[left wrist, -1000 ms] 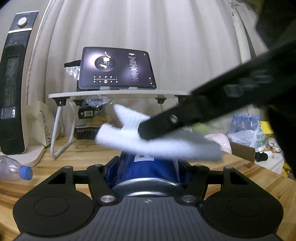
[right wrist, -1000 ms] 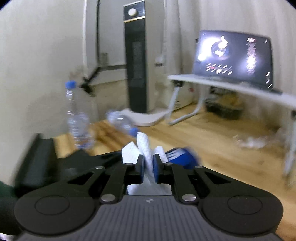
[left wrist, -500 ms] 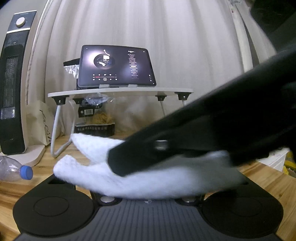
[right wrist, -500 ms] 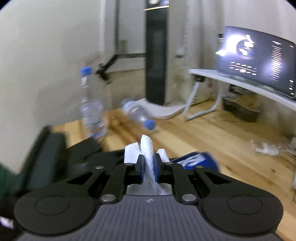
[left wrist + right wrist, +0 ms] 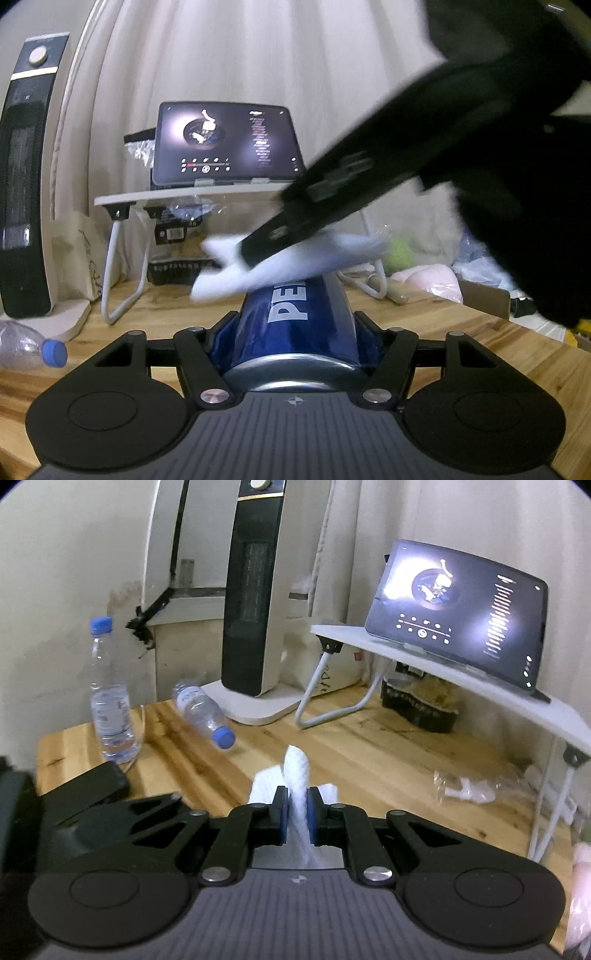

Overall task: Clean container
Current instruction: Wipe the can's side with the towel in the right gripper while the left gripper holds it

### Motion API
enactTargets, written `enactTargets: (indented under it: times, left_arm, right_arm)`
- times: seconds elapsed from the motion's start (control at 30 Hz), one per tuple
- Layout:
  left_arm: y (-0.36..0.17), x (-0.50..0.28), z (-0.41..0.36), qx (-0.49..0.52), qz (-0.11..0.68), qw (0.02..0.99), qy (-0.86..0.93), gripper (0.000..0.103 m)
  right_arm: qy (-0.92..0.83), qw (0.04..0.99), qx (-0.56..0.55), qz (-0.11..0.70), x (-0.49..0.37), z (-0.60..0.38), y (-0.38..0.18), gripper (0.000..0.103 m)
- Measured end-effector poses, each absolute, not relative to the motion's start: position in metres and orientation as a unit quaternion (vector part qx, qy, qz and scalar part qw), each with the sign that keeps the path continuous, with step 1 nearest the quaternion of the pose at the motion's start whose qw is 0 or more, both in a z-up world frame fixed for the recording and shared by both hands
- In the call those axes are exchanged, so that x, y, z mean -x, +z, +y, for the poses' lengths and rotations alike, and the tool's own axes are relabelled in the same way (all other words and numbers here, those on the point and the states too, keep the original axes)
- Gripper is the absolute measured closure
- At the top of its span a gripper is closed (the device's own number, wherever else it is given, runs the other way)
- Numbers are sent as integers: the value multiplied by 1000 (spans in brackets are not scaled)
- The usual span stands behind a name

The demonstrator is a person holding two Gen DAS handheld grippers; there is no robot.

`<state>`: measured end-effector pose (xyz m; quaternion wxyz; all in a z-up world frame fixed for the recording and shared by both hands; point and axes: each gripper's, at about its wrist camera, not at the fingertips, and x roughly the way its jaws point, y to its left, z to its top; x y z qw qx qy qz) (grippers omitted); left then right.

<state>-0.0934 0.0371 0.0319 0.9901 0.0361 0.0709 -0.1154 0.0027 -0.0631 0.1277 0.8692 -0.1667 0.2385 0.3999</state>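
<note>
A: Two grippers logged. Left gripper (image 5: 295,325): jaws closed around a blue can (image 5: 295,314), held lying along the fingers, silver rim toward the camera, white letters "PE" legible on top.

B: Right one?

A: Right gripper (image 5: 295,814): blue pads pinched tight on a folded white paper towel (image 5: 297,771), which sticks up past the fingertips. In the left wrist view the same gripper (image 5: 258,247) reaches in from upper right, blurred, with the towel (image 5: 295,266) lying across the far end of the can, in contact or very nearly; blur prevents a firm call.

B: Can's location relative to the surface?

A: Held above the wooden surface (image 5: 461,325), not resting on it. Not visible in the right wrist view.

B: Surroundings?

A: Tablet (image 5: 225,142) lit, propped on a small white folding table (image 5: 155,195). Tower heater (image 5: 255,590) behind. One water bottle upright (image 5: 110,690) near the surface's edge, a second water bottle lying on its side (image 5: 203,712), blue cap toward the camera. Crumpled clear plastic wrapper (image 5: 469,786) beside the folding table's leg.
</note>
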Motion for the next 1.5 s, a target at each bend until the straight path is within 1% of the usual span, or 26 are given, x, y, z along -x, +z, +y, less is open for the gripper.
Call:
enactTargets:
  times: [0.23,0.4,0.5,0.77,0.93,1.07,1.27,1.4,1.5]
  left_arm:
    - [32,93,37,-36,73,989,-121,36]
    - [33,92,40,-29,76,989,-122,36]
    - [33,91,42,-24,77,989,-121,36]
    - [33,92,39,-33,69,989,-123,36]
    - [33,93,38,-39,68,989,-123,36]
    - [34,91,38,-37,73,989,-124,36]
    - [34,89,41,-26,78,989,-122,36]
    - [33,90,41,-26,74,989,-122,36]
    - [33,91,42,-23,72,990,-123,36]
  right_arm:
    - [435,848,159,258,12,-50,119,89]
    - [465,831,141,270,36,-63,127,90]
    - [453,838,157,261,43,-73,133,90]
    - [374,878,185,233,6,-75,138,89]
    - [407,864,164,248,0,-52,127,89]
    - [438,847,148,261,19,-48,119,90]
    - [461,837,93,278,38,-77,128,90]
    - [434,852,107,271,40,-95,132,90]
    - [406,866,99,275,25,-106,126,89]
